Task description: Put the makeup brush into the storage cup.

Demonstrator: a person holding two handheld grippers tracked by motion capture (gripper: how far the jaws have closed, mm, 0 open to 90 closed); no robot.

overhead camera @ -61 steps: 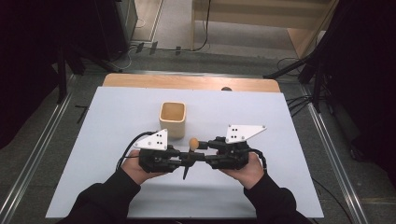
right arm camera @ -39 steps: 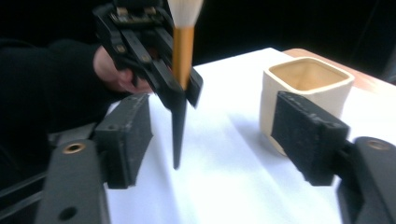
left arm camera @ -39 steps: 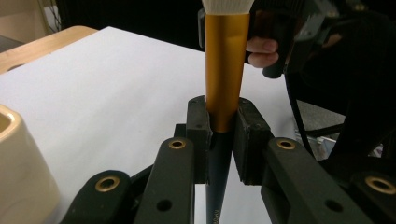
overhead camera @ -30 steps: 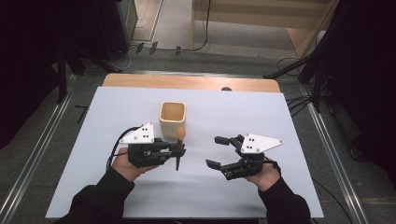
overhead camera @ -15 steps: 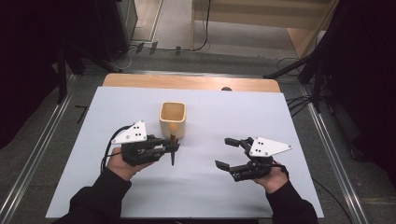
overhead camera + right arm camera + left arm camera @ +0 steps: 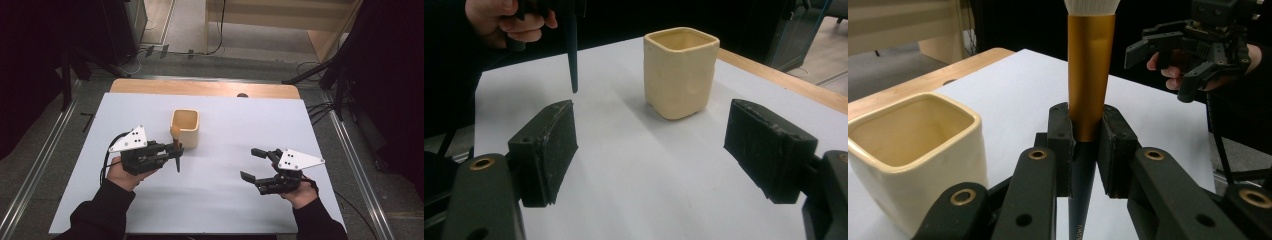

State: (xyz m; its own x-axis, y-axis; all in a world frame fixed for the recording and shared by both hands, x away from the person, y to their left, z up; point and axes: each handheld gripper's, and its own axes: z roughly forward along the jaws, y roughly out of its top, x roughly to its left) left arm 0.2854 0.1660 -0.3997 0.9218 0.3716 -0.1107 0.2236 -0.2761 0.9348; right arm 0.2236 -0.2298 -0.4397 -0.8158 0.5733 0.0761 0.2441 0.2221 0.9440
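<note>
A brush with a gold ferrule and a dark tapered handle stands upright, tip down, above the white table top. My left gripper is shut on it where ferrule meets handle. The brush hangs just left of and in front of a cream square cup, whose empty inside shows in the left gripper view. My right gripper is held open farther right, low over the table, with nothing between its pads. It faces the cup and the handle tip.
A wooden strip runs along the table's far edge. Metal rails flank the table on both sides. Cables lie on the floor at the right. Bare white surface stretches between the two grippers.
The grippers, together on the brush at first, have parted. My left has carried the brush left and up toward the cup. My right let go, opened and drew back right.
</note>
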